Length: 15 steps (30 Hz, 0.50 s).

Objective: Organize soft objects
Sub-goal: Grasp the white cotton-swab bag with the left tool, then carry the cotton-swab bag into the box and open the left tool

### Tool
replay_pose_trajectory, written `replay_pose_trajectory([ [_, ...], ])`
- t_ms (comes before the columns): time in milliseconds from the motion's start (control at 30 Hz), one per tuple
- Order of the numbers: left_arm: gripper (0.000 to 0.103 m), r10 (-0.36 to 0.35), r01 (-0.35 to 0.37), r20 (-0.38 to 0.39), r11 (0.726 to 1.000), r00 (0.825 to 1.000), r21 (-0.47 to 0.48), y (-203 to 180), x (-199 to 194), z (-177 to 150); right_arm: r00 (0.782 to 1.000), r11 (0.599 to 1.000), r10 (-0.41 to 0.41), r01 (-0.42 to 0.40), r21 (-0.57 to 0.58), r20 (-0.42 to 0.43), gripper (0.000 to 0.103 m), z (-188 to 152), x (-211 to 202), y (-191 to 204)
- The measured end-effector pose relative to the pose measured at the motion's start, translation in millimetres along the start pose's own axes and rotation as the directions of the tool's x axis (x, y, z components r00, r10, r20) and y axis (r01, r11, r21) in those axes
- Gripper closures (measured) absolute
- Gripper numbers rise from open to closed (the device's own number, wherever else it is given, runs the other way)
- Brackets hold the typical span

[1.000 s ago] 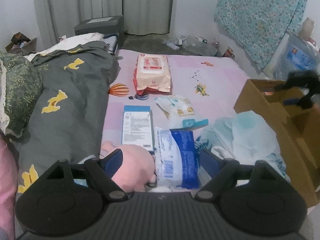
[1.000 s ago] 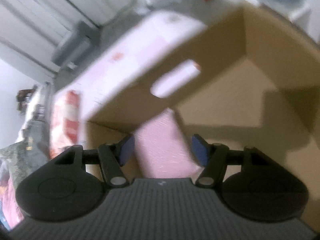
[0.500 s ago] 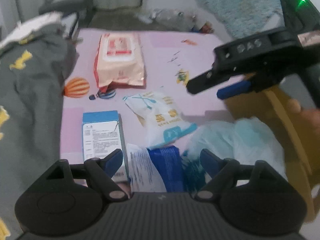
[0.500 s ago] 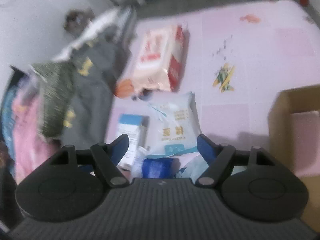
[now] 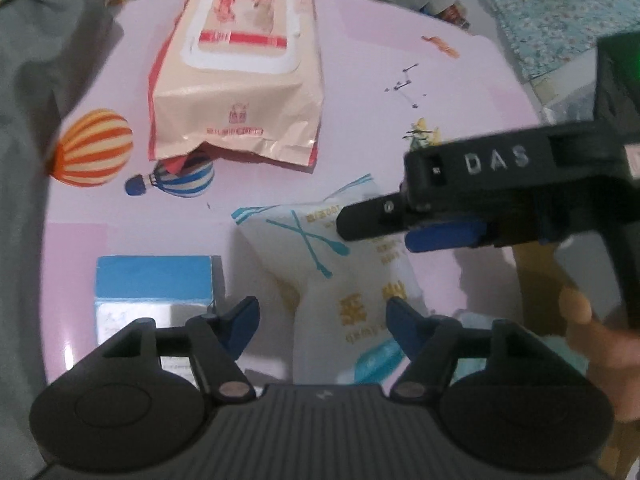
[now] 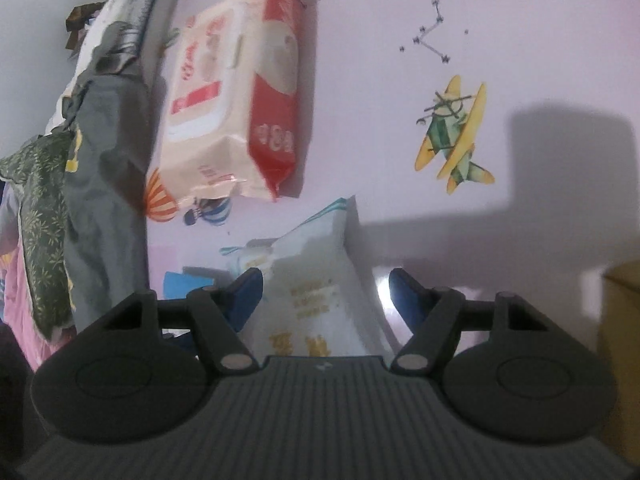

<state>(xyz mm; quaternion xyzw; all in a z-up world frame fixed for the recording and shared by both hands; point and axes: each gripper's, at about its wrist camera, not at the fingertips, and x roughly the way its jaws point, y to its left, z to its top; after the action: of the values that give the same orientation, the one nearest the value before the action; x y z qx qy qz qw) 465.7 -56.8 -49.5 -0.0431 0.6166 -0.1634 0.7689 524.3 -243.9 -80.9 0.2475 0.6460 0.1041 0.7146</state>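
Observation:
A white pouch printed with crossed swabs (image 5: 340,280) lies on the pink sheet. My left gripper (image 5: 322,320) hangs over its near end. Its jaws are closing with the pouch between them, and the pads do not squeeze it. My right gripper (image 5: 380,228) reaches in from the right above the pouch's far end. In the right wrist view the same pouch (image 6: 316,292) sits between the right gripper's (image 6: 324,288) closing jaws, with small gaps at both pads. A peach and red wipes pack (image 5: 240,72) lies farther back.
A blue and white box (image 5: 154,280) lies left of the pouch. A grey blanket (image 6: 104,160) runs along the left side. A cardboard box (image 6: 620,340) stands at the right, with pale blue plastic (image 5: 472,360) beside it. A hand (image 5: 592,340) holds the right gripper.
Both grippers have dropped and tipped down over the white pouch. The right one came out of the cardboard box. The left jaws have narrowed. The pink soft thing and blue pack left view.

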Motion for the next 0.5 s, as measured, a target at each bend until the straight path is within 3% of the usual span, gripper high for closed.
replay_pose_trajectory([
  [67,0.032,-0.019,0.018,-0.012,1.000,1.000,-0.025,2,6,2,1.000,1.000,0.019,-0.019,-0.010,0.004,0.038,1,2,1],
  [300,0.054,-0.038,0.038,0.015,0.998,0.999,-0.042,-3,1,8,0.997,0.997,0.071,-0.071,-0.039,-0.006,0.057,-4,5,3],
  [367,0.055,-0.013,0.014,0.037,1.000,0.999,-0.026,-7,-6,6,0.997,0.996,0.077,-0.077,-0.037,-0.003,0.071,-5,2,4],
  [500,0.057,-0.007,0.008,0.071,1.000,0.997,-0.022,-14,-25,1,0.994,0.992,0.112,-0.111,-0.055,0.015,0.077,-11,-13,9],
])
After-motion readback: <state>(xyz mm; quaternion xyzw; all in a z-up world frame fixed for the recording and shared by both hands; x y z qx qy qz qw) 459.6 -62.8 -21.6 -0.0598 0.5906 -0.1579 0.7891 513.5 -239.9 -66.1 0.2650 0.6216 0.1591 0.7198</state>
